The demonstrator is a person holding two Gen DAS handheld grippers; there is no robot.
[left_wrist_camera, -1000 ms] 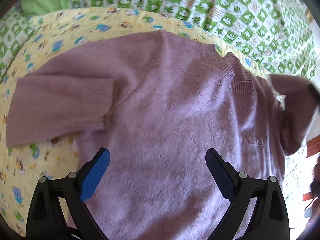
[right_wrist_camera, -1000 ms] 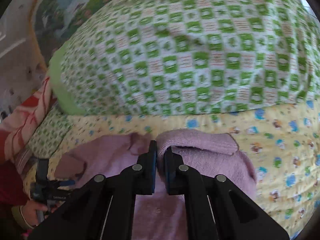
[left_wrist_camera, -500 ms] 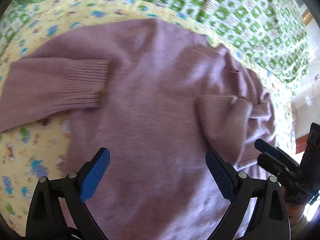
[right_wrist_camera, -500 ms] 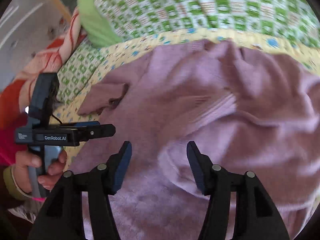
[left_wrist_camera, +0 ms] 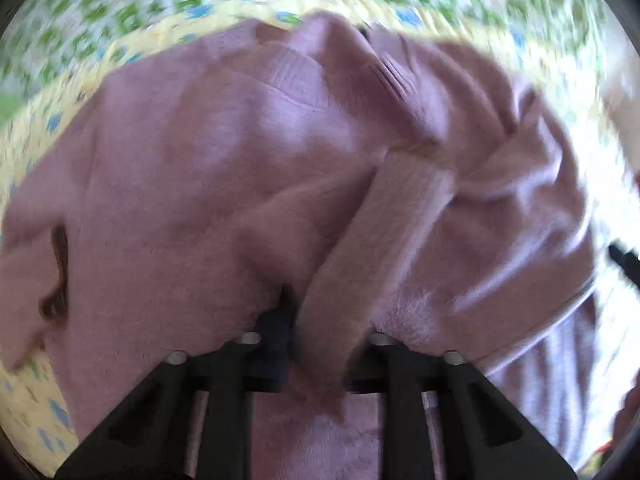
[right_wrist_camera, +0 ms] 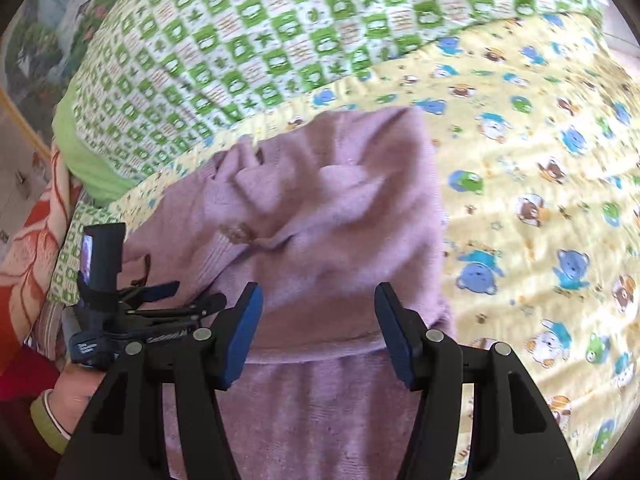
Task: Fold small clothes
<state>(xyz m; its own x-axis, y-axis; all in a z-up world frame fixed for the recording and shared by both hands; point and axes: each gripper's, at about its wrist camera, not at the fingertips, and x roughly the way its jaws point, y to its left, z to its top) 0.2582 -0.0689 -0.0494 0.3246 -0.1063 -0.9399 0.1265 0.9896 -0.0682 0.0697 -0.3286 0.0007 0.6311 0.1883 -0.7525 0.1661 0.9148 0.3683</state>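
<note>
A pink knitted sweater [left_wrist_camera: 200, 160] lies rumpled on a yellow cartoon-print blanket [left_wrist_camera: 36, 392], both sleeves folded in over its body. My left gripper [left_wrist_camera: 316, 320] points steeply down at it and its jaws are closing, with a raised fold of the knit pinched between them. That fold hides one finger. The left wrist view is blurred by motion. In the right wrist view the sweater [right_wrist_camera: 340, 208] lies ahead, and my right gripper [right_wrist_camera: 318, 320] stands open just above its ribbed hem, holding nothing. The left gripper [right_wrist_camera: 180, 296] shows at the sweater's left edge, held by a hand [right_wrist_camera: 68, 400].
A green-and-white checked quilt [right_wrist_camera: 280, 32] is piled behind the sweater. The yellow blanket [right_wrist_camera: 540, 180] spreads bare to the right. An orange floral cloth [right_wrist_camera: 24, 248] lies at the far left.
The right gripper let go of the sleeve, left it folded over the body, opened and sank toward the hem. The left gripper swept sideways and closed from wide open onto a fold.
</note>
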